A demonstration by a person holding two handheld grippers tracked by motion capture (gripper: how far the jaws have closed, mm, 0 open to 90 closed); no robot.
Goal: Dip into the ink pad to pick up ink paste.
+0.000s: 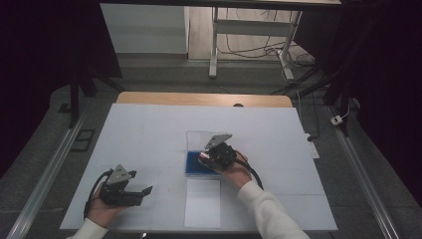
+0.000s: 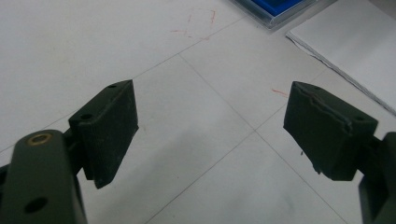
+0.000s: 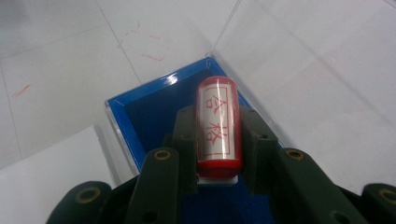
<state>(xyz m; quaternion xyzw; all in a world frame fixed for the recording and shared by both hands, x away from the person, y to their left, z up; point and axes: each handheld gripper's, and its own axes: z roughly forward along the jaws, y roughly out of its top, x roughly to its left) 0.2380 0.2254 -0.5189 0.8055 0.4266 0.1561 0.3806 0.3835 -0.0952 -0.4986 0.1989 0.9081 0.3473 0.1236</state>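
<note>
Inking looks underway: your right gripper (image 3: 218,140) clamps the stamp (image 3: 218,126) over the blue pad (image 3: 149,116); next, paper (image 1: 202,203). Left gripper (image 2: 210,135) gapes.

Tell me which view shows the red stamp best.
The right gripper view: the red stamp sits clamped between that gripper's jaws over the blue ink pad, its label readable. The high view shows a small reddish patch at the right gripper. The left gripper view doesn't help.

Red stamp (image 3: 218,128) over blue ink pad (image 3: 154,112)
</note>
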